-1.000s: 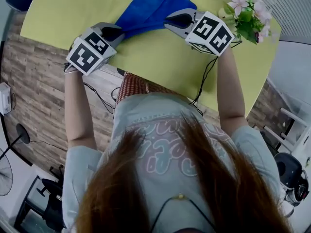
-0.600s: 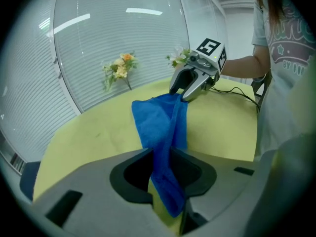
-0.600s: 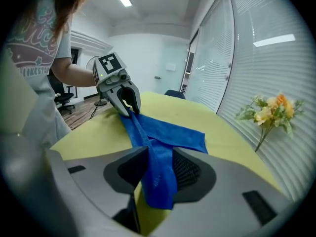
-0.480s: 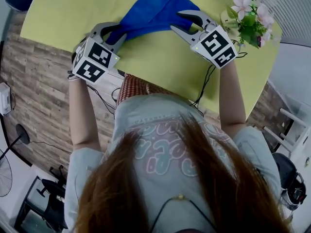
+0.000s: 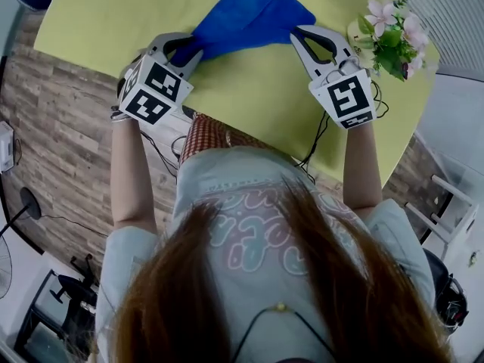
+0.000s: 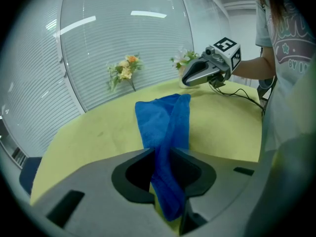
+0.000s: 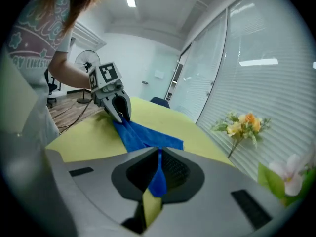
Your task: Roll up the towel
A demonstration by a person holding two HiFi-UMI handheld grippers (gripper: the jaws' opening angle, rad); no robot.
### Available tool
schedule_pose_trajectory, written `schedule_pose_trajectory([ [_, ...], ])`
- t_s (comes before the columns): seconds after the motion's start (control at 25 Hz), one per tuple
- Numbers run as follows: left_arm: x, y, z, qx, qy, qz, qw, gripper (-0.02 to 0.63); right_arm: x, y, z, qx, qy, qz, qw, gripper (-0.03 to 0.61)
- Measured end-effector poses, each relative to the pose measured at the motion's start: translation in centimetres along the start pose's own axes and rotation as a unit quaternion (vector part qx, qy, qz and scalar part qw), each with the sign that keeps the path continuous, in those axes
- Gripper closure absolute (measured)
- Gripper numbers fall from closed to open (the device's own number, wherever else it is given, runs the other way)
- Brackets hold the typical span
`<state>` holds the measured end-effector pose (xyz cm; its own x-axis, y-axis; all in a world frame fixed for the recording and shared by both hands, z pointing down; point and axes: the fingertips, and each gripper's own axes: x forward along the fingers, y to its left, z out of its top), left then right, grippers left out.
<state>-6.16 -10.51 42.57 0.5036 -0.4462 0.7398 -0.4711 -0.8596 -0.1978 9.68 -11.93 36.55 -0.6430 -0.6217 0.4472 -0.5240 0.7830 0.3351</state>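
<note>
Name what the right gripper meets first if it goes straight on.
The blue towel it holds: the right gripper has just been closing its jaws on a corner, and cloth lies ahead on the yellow table, probably.

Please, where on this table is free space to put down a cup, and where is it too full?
Free: the wide part of the yellow table to the left of the blue towel, out to the table's left edge; also the bare strip between the towel and the near edge. Crowded: the right end, where the flowers stand close to the towel.
</note>
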Motion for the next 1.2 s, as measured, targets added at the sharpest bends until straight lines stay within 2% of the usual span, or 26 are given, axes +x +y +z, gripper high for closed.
schedule_pose_trajectory([
  [0.08, 0.0, 0.0, 0.0, 0.001, 0.0, -0.001, 1.0, 0.526, -0.4, 1.7, 1.9, -0.037, -0.033, 0.034, 0.998, 0.547],
  [0.16, 0.0, 0.0, 0.0, 0.005, -0.003, -0.001, 1.0, 0.526, 0.5, 4.3, 3.1, -0.072, -0.048, 0.082, 0.993, 0.47],
  [0.2, -0.1, 0.0, 0.0, 0.007, -0.005, 0.0, 1.0, 0.526, 1.5, 5.3, 3.2, -0.092, -0.042, 0.101, 0.99, 0.426],
  [0.28, -0.1, 0.0, 0.0, 0.012, -0.008, 0.003, 0.9999, 0.526, 3.7, 6.8, 2.2, -0.13, -0.009, 0.137, 0.982, 0.403],
  [0.36, -0.1, -0.1, -0.1, 0.013, -0.011, 0.002, 0.9999, 0.526, 5.3, 7.7, 0.4, -0.133, 0.03, 0.173, 0.975, 0.36],
  [0.44, -0.2, -0.1, -0.1, 0.01, -0.011, -0.001, 0.9999, 0.526, 5.6, 7.5, -1.1, -0.091, 0.046, 0.195, 0.976, 0.36],
  [0.52, -0.4, 0.1, -0.2, 0.001, -0.013, -0.004, 0.9999, 0.526, 5.3, 6.7, -2.0, -0.033, 0.047, 0.198, 0.979, 0.364],
  [0.6, -0.8, 0.5, -0.4, -0.01, -0.02, -0.004, 0.9997, 0.52, 4.8, 6.0, -2.6, -0.002, 0.047, 0.193, 0.98, 0.376],
  [0.76, -1.9, 1.2, -0.6, -0.028, -0.048, -0.004, 0.9984, 0.495, 4.6, 5.8, -3.0, -0.001, 0.049, 0.188, 0.981, 0.391],
  [0.92, -3.2, 2.4, 0.0, -0.11, -0.102, -0.029, 0.9883, 0.495, 4.7, 5.8, -3.0, -0.001, 0.049, 0.187, 0.981, 0.391],
  [1.0, -3.7, 3.5, -0.3, -0.14, -0.112, -0.024, 0.9834, 0.499, 4.7, 5.8, -3.0, -0.001, 0.049, 0.187, 0.981, 0.393],
  [1.12, -4.7, 4.8, -1.1, -0.143, -0.104, 0.004, 0.9843, 0.499, 4.7, 5.9, -3.0, -0.005, 0.049, 0.19, 0.981, 0.402],
  [1.2, -5.6, 4.4, 0.2, -0.122, -0.118, 0.025, 0.9851, 0.499, 4.7, 6.0, -3.0, -0.009, 0.05, 0.192, 0.98, 0.411],
])
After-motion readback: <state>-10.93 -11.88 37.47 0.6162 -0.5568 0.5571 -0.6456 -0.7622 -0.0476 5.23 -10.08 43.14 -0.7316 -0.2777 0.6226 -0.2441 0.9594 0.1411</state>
